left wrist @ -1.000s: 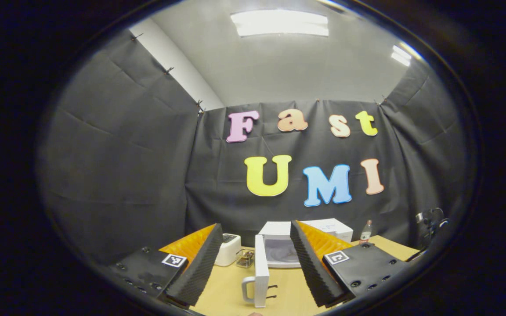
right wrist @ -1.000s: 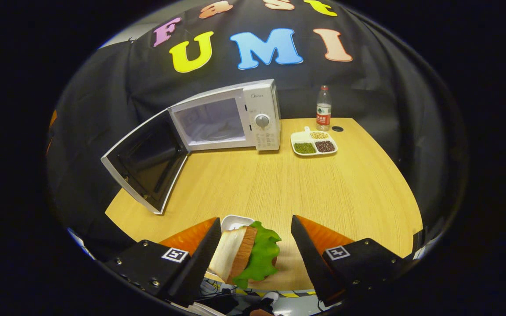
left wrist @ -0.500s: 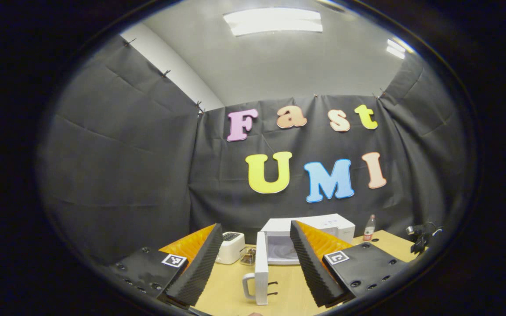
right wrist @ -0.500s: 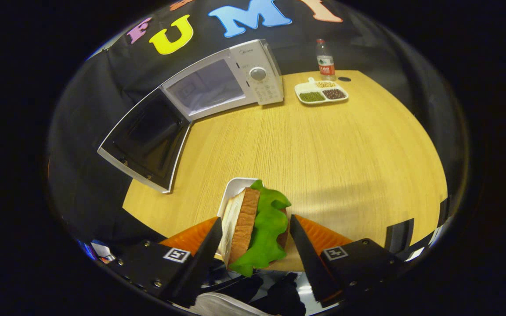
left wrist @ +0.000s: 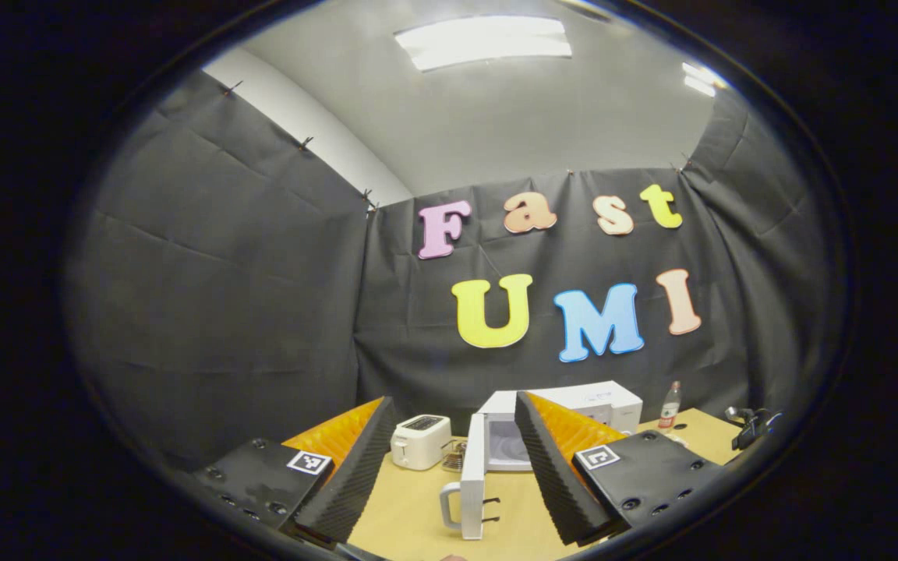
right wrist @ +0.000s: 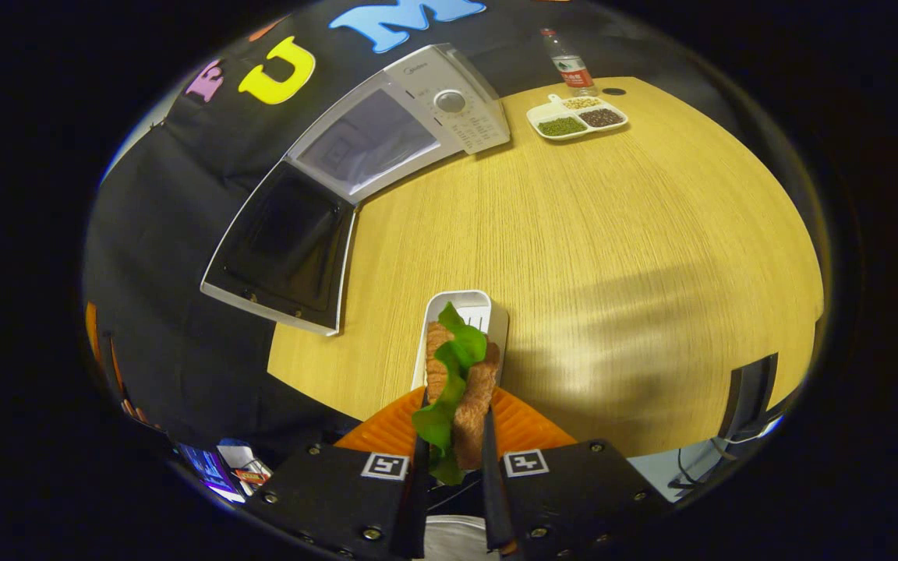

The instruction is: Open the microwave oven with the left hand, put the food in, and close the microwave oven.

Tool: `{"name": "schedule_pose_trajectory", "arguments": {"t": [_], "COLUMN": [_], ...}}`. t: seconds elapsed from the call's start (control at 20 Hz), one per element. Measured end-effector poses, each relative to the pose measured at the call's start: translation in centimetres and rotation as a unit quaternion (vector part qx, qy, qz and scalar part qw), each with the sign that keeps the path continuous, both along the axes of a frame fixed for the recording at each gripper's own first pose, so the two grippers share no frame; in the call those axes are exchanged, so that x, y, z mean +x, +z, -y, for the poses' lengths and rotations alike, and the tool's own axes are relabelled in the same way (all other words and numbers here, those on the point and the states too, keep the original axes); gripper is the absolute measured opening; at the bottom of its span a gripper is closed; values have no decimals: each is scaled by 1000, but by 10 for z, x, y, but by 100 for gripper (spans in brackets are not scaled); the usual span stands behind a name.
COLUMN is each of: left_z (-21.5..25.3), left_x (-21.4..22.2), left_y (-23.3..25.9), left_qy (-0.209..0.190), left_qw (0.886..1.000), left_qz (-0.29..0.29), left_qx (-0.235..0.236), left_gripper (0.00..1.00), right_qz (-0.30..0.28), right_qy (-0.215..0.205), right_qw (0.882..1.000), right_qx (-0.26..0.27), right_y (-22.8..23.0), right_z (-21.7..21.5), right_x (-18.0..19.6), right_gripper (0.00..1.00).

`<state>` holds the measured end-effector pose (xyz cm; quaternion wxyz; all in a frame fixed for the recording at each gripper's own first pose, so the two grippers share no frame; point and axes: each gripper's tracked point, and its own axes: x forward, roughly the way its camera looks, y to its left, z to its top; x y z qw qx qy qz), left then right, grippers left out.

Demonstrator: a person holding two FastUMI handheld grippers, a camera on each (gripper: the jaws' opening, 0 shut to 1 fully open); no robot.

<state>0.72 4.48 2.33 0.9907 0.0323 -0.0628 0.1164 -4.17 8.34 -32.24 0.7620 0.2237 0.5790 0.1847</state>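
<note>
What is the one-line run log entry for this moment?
microwave door: open | right gripper: shut on sandwich | left gripper: open, idle

White microwave [right wrist: 418, 117] door [right wrist: 285, 245] swung open; lettuce sandwich [right wrist: 457, 382] upright over its tray [right wrist: 464, 312].

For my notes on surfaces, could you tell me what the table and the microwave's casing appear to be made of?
The table looks like light wood or wood-look laminate with a matte finish: fine parallel grain lines run across it. The microwave casing looks like smooth white painted metal or plastic; which one I cannot tell.
</note>
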Motion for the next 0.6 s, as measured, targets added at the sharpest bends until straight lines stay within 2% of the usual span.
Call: {"name": "schedule_pose_trajectory", "arguments": {"t": [0.3, 0.6], "left_z": [-9, -24], "left_x": [7, 42], "left_y": [-9, -17], "left_qy": [7, -19], "left_qw": [1000, 1000], "left_qz": [-4, -3], "left_qx": [-7, -24], "left_gripper": [100, 98], "right_qz": [25, 67], "right_qy": [10, -24], "right_qw": [1000, 997], "right_qx": [-15, -8], "right_y": [19, 53], "right_z": [6, -11], "right_x": [4, 39], "right_gripper": [30, 30]}}
